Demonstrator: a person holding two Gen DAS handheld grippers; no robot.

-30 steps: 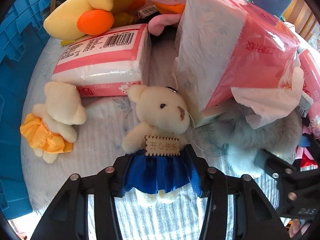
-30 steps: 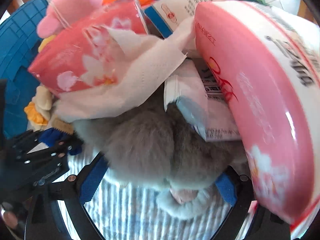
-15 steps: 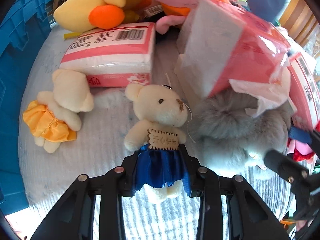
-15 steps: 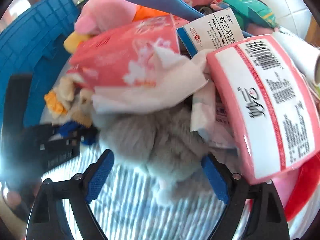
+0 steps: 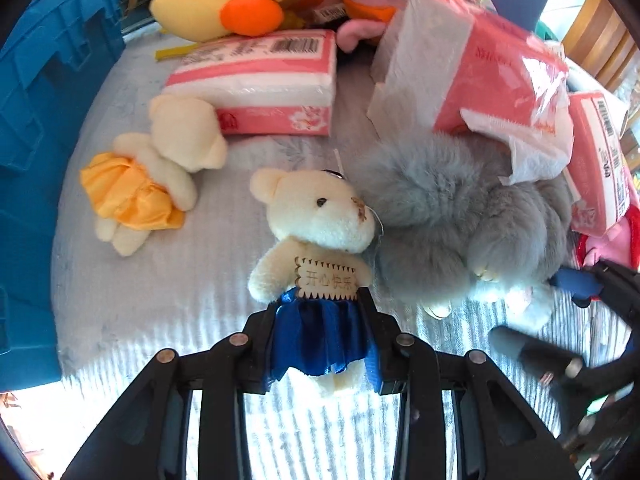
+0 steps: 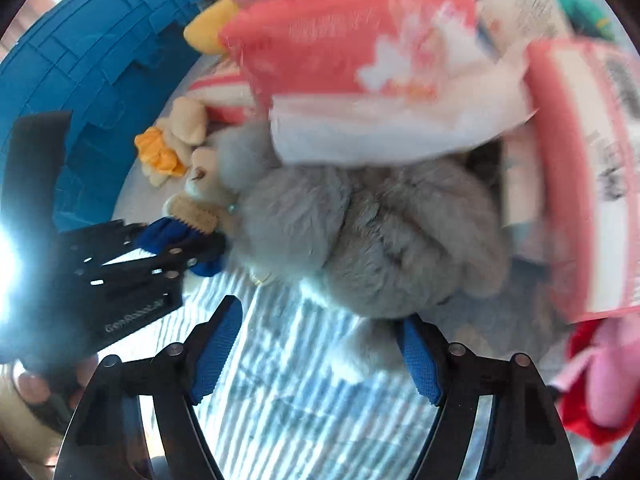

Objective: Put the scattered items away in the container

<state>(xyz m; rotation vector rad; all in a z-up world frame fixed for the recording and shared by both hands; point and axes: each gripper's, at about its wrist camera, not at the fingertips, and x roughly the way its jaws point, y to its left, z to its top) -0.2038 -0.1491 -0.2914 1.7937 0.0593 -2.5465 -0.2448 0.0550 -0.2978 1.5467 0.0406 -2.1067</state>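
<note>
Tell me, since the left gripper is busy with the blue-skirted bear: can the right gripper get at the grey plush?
Probably yes: the right gripper, jaws closing, has the grey plush just ahead, though an opened tissue pack overlaps its far side.

Left wrist view: close, steeply downward along black fingers (image 5: 256, 344) onto striped bedding (image 5: 168, 280). Right wrist view: close, steeply downward, blurred, from right of scene. Shared: grey plush (image 5: 460, 216), blue-skirted bear (image 5: 320, 240), orange-skirted bear (image 6: 172, 140), blue crate (image 6: 92, 68) at left.

Left tool (image 5: 322, 344) — black linkage arms, silver rivets; right tool (image 6: 316, 352) — blue ribbed pads.
</note>
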